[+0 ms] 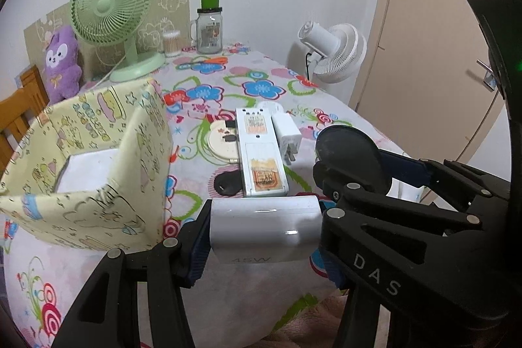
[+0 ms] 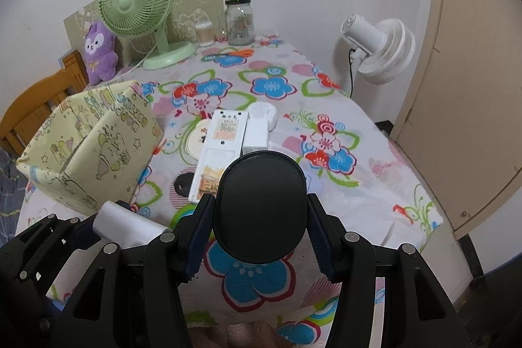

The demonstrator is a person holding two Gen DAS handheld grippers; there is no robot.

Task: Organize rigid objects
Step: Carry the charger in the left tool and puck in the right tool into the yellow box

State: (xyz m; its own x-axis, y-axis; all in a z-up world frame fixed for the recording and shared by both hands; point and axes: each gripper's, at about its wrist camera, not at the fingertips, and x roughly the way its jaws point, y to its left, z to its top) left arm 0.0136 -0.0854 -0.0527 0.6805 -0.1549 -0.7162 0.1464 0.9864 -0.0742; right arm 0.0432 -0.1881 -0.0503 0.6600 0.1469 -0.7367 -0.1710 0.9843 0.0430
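At left of the frame stands the yellow patterned box on the flowered tablecloth. Lower centre, the left gripper clamps the white 45W charger crosswise between half-parted jaws. In the right wrist view, the right gripper pinches the black oval disc at lower centre, jaws half-parted.
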